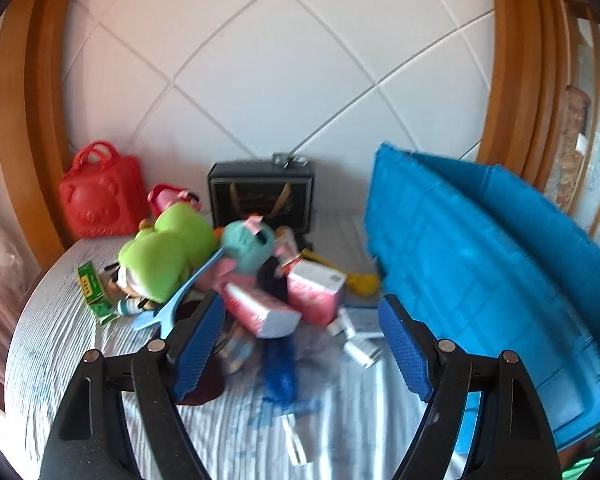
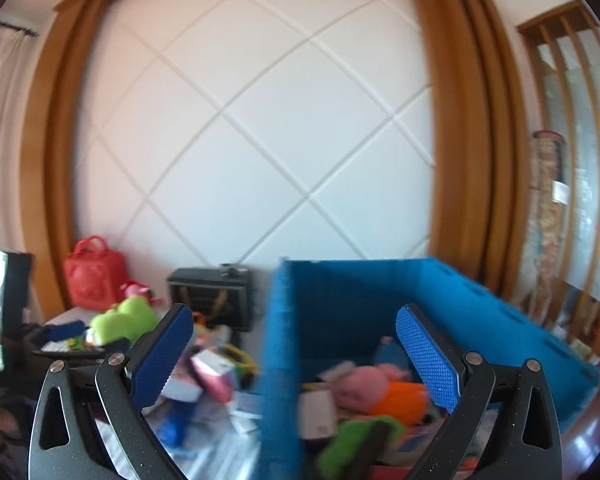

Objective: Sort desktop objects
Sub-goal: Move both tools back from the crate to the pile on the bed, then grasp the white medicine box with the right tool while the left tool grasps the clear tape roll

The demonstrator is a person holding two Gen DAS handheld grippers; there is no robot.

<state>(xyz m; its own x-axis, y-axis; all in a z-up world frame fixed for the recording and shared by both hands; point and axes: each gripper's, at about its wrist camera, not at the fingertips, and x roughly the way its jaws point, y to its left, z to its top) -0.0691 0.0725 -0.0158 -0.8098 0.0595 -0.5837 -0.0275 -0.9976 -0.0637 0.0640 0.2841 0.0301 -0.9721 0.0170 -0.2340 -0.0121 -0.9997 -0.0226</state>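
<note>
A white wall (image 1: 284,80) crossed by diagonal grooves and framed in orange-brown wood backs a pale striped surface (image 1: 52,336), with a red bag (image 1: 100,200) and a dark box (image 1: 260,196) standing against the wall. The biggest thing on the surface is the blue bin (image 1: 480,264), on the right; from the right wrist view it already holds a pink plush, something orange and something green. Left of the bin lies the unsorted heap (image 1: 228,276): a green plush (image 1: 168,252), a teal plush (image 1: 248,244), two pink-and-white cartons (image 1: 316,292), a light-blue flat tool, a small green box (image 1: 92,288) and little white tubes, all touching or overlapping. The left tongs (image 1: 300,340) hang just short of the heap, spread wide and gripping nothing; the nearer carton (image 1: 260,314) lies straight ahead between the tips and slightly beyond them, its long axis running slantwise from upper left to lower right, so the tongs would probably need a slight turn to close across its narrow side. The right tongs (image 2: 296,356) are likewise wide apart and empty, straddling the bin's near wall (image 2: 280,360), one tip over the heap and one over the bin. The left hand therefore seems the nearer to the next pick, with the bin to its right for the drop. Motion blur smears the small things at the front of the heap.
</note>
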